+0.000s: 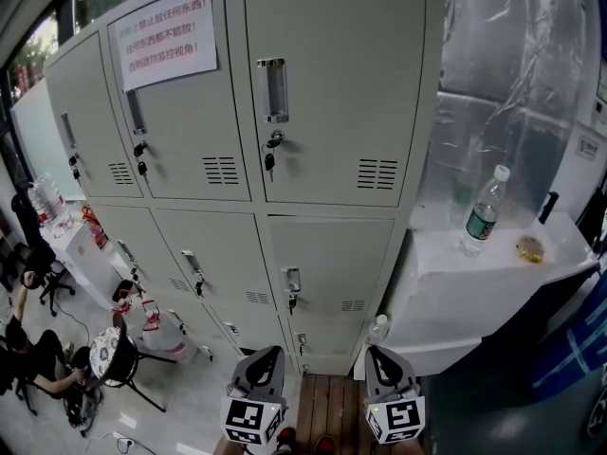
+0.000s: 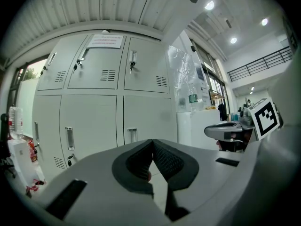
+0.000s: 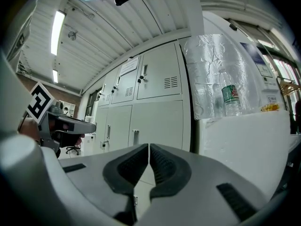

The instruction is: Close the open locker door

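- My left gripper point(image 1: 268, 353) hangs low in front of the lockers. Its jaws are pressed together with nothing between them.
- The locker bank point(image 1: 190, 207) stands straight ahead, above both grippers. It has pale grey painted-metal doors, each with a recessed handle point(image 1: 272, 90), vent slots and a key point(image 1: 270, 164) in the lock. A paper notice point(image 1: 163, 38) is stuck to one upper door.
- Every door in view sits flush with its frame. I cannot find one standing open.
- Judgement: such a door is stiff sheet metal, light on its hinges, and smooth enough to slip from a pinch. Push the flat panel near the handle edge, clear of the keys.
- My right gripper point(image 1: 381, 353) hangs beside the left, jaws closed and empty.
- A plastic bottle point(image 1: 484, 211) stands on the white cabinet point(image 1: 493, 263) to the right of the lockers.
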`<state>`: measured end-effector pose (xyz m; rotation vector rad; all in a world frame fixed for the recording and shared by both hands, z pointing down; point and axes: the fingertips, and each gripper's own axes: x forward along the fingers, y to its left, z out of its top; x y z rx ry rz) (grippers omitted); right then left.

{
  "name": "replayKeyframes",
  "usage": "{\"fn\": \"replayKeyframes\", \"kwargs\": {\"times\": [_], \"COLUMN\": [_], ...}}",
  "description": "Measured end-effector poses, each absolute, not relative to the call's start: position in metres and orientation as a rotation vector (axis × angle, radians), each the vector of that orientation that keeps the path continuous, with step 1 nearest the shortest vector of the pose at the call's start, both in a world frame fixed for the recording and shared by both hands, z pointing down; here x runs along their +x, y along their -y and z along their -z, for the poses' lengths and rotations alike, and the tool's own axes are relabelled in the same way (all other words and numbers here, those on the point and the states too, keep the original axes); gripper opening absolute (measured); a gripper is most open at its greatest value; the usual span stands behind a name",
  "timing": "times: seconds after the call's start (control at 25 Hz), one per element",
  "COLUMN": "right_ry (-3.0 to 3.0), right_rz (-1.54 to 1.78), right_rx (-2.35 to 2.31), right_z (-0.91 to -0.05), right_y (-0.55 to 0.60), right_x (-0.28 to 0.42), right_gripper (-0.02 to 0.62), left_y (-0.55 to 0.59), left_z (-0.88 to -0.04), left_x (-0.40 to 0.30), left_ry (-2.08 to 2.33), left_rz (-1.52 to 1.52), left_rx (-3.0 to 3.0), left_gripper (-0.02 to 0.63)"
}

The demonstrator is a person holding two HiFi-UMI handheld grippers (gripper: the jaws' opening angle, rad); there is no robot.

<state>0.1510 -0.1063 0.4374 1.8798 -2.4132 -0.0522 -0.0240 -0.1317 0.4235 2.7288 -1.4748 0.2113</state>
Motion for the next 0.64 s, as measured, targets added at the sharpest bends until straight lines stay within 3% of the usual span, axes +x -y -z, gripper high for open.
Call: {"fn": "replayKeyframes", "kwargs": {"times": [0.64], "right_ry": [2.429], "right_rz": [0.036], "right_rx": [1.881], "right_z": [-0.4373], "right_y": [0.1042], "right_x": [0.1522], "right_gripper": [0.025], "left_y": [0.1278], "left_z": [-0.4236], "left_x": [-0.0213], "left_ry": [1.473], "left_rz": [-0.221], "left_rx": [2.729], "left_gripper": [0.021]}}
